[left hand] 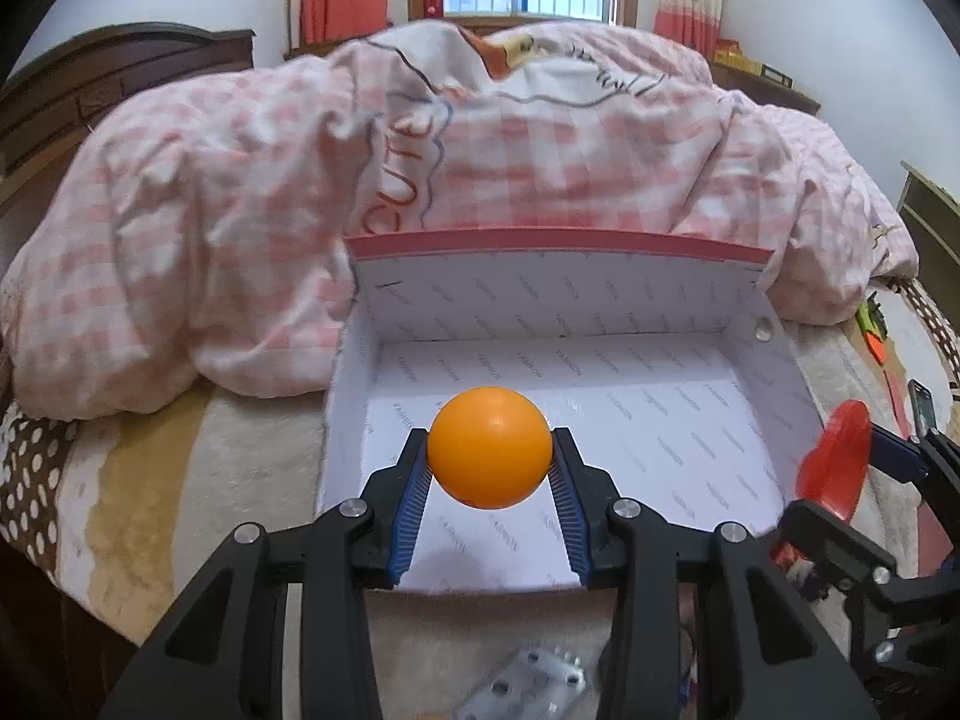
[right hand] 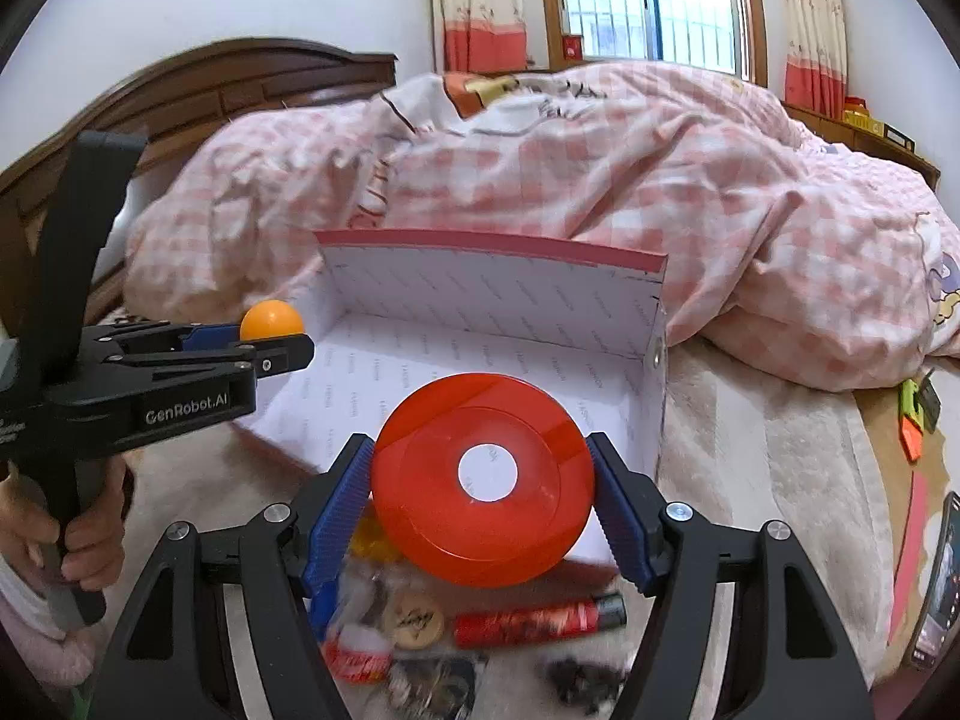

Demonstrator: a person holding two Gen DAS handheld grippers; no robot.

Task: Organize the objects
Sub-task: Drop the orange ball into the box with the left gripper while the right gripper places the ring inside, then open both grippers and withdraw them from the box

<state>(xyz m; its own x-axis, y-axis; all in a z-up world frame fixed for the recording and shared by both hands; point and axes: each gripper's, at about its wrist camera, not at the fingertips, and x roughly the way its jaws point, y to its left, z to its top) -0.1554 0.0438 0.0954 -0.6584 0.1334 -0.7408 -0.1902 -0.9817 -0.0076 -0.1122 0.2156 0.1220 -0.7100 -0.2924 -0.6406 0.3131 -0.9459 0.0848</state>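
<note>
My left gripper (left hand: 490,461) is shut on an orange ball (left hand: 489,447), held above the front of an open white box (left hand: 654,312) with a pink rim. The right wrist view shows that same ball (right hand: 271,319) in the left gripper (right hand: 273,339) at the box's left wall. My right gripper (right hand: 480,480) is shut on a red ring-shaped disc (right hand: 483,483) with a round hole, hanging over the near edge of the white box (right hand: 498,306). In the left wrist view the red disc (left hand: 837,462) shows at the right, past the box's right wall. The box holds nothing I can see.
A pink checked quilt (left hand: 240,228) is heaped behind the box on the bed. A red lighter (right hand: 540,621), a round wooden token (right hand: 414,619) and other small items lie on the blanket in front. A phone (right hand: 936,588) lies far right; a metal bracket (left hand: 528,684) lies near.
</note>
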